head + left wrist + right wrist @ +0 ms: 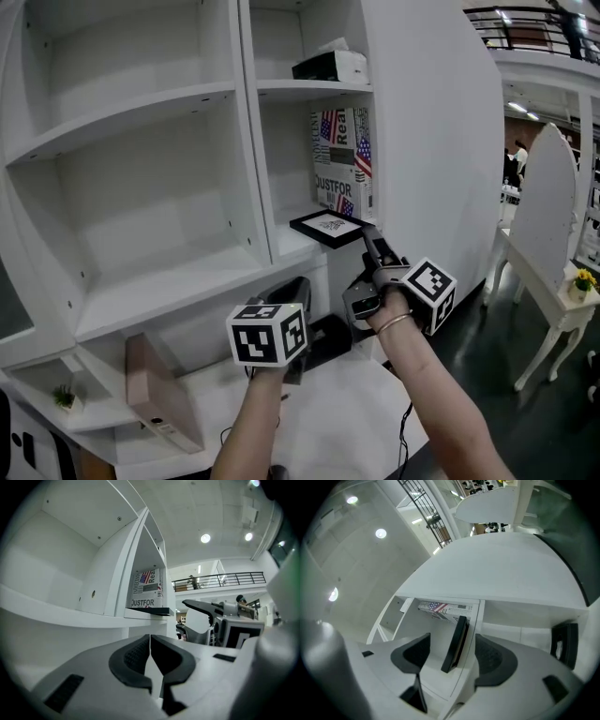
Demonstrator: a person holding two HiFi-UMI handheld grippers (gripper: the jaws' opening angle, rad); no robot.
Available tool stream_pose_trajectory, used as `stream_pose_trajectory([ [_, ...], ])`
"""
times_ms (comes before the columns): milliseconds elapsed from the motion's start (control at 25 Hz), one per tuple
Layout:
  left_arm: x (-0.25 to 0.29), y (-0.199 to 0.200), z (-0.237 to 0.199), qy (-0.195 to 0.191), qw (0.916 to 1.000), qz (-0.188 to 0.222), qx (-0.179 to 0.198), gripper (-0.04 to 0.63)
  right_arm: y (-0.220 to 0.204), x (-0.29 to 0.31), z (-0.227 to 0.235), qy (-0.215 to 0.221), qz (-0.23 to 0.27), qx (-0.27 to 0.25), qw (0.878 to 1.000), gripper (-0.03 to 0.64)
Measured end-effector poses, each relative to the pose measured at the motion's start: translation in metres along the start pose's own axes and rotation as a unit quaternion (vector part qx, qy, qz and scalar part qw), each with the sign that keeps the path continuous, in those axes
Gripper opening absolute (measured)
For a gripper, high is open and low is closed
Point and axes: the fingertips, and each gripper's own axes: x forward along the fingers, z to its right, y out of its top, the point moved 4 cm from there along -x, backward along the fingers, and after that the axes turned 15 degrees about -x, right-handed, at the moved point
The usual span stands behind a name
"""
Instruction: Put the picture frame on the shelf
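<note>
Frame (328, 226): one, flat on shelf (286, 244), before one printed box (342, 159). Hand-held grippers: two. Right (369, 242): jaws apart either side of frame, pads clear. Left (150, 658): jaws together, empty.

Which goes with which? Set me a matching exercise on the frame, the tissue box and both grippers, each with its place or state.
1 frame
2 tissue box
3 left gripper
4 right gripper

A jaws together
B flat on the lower shelf
C jaws apart
D on the higher shelf

Pairs: 1-B, 2-D, 3-A, 4-C
</note>
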Motion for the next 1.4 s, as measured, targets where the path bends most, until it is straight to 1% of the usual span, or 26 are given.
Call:
stream_pose_trajectory([
  [160, 0.0, -0.003, 0.009, -0.001, 1.0, -0.003, 0.006, 0.018, 0.01, -0.014, -0.002, 0.017, -0.019, -0.052, 0.998, 0.282],
  [280, -0.001, -0.004, 0.015, -0.001, 0.9999, -0.003, 0.012, 0.018, 0.013, -0.02, -0.006, 0.028, -0.041, -0.105, 0.993, 0.282],
  [400, -0.002, -0.006, 0.02, -0.001, 0.9999, -0.003, 0.015, 0.018, 0.013, -0.026, -0.013, 0.037, -0.066, -0.168, 0.983, 0.282],
  [520, -0.003, -0.008, 0.024, 0.0, 0.9999, -0.001, 0.017, 0.018, 0.01, -0.028, -0.02, 0.04, -0.083, -0.235, 0.968, 0.284],
  [640, -0.004, -0.01, 0.025, 0.001, 0.9998, 0.0, 0.02, 0.018, 0.005, -0.026, -0.031, 0.055, -0.099, -0.304, 0.946, 0.284],
  [840, -0.006, -0.013, 0.021, 0.009, 0.9998, -0.002, 0.02, 0.018, -0.008, -0.019, -0.045, 0.075, -0.123, -0.43, 0.891, 0.284],
  [1000, -0.004, -0.015, 0.014, 0.012, 0.9997, -0.004, 0.019, 0.018, -0.018, -0.012, -0.047, 0.084, -0.137, -0.5, 0.851, 0.283],
  [1200, 0.002, -0.016, 0.01, 0.013, 0.9998, -0.006, 0.016, 0.018, -0.024, 0.0, -0.044, 0.082, -0.148, -0.572, 0.803, 0.275],
  [1280, 0.003, -0.016, 0.007, 0.014, 0.9998, -0.006, 0.014, 0.018, -0.025, 0.003, -0.042, 0.079, -0.148, -0.592, 0.788, 0.264],
  [1320, 0.004, -0.016, 0.006, 0.014, 0.9998, -0.006, 0.014, 0.018, -0.026, 0.005, -0.041, 0.078, -0.149, -0.598, 0.784, 0.259],
  [1400, 0.006, -0.015, 0.004, 0.014, 0.9998, -0.006, 0.013, 0.018, -0.026, 0.007, -0.04, 0.077, -0.151, -0.601, 0.781, 0.252],
])
